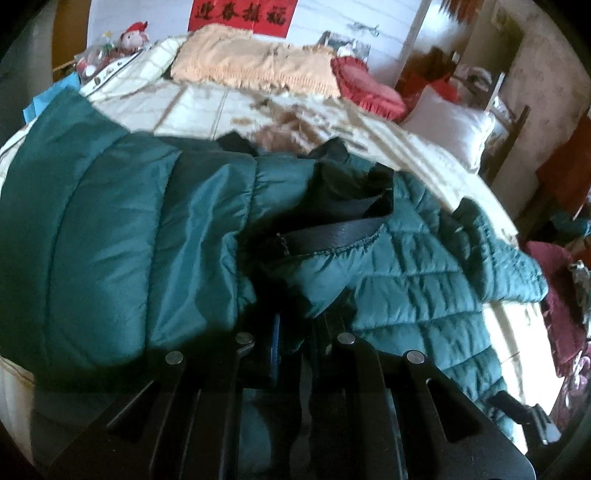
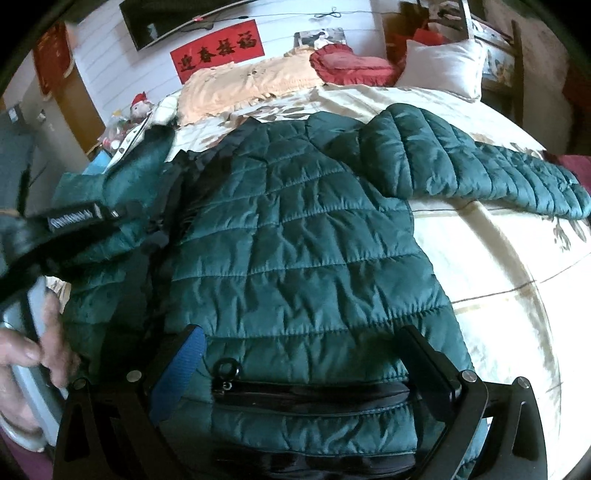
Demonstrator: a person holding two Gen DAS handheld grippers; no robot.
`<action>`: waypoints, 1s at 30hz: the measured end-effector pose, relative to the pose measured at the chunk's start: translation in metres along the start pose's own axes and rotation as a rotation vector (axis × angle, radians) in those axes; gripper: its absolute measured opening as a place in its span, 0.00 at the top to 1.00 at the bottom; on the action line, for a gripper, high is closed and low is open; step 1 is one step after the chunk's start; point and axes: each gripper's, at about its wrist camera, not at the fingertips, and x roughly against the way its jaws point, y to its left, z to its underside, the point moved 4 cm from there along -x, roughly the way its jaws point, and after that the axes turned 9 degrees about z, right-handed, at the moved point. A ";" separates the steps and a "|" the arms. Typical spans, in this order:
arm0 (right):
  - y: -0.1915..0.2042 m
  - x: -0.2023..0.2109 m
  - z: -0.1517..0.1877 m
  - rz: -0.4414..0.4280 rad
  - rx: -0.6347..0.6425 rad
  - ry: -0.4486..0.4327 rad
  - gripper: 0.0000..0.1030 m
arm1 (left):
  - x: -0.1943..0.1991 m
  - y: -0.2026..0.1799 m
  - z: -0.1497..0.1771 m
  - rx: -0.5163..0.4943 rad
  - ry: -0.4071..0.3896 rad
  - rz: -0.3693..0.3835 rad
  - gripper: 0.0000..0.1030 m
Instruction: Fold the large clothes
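Observation:
A dark green quilted jacket [image 2: 295, 229] lies spread on a cream bedspread [image 2: 480, 258], one sleeve [image 2: 480, 166] stretched to the right. My right gripper [image 2: 306, 347] is open, its fingers straddling the jacket's lower front above a black zip pocket [image 2: 314, 397]. In the left wrist view my left gripper [image 1: 295, 332] is shut on a fold of the jacket [image 1: 325, 280], lifting the left front panel so the smooth lining [image 1: 110, 229] and black collar strap [image 1: 332, 232] show. The left gripper's body shows at the left of the right wrist view [image 2: 74, 218].
A peach fringed blanket [image 2: 251, 85], a red cushion [image 2: 351, 64] and a white pillow [image 2: 443, 62] lie at the bed's head. A stuffed toy [image 1: 133, 35] and clutter sit far left. A person's hand [image 2: 33, 354] holds the left gripper's handle.

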 end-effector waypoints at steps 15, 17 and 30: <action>0.006 0.002 -0.006 -0.051 -0.022 0.013 0.00 | 0.059 0.003 0.005 0.025 0.008 0.119 0.46; 0.013 0.002 -0.009 -0.077 -0.012 0.008 0.00 | 0.080 0.017 0.008 0.038 -0.016 0.091 0.46; 0.069 -0.045 -0.073 -0.344 -0.091 0.075 0.00 | 0.109 0.134 0.048 0.198 -0.090 -0.236 0.46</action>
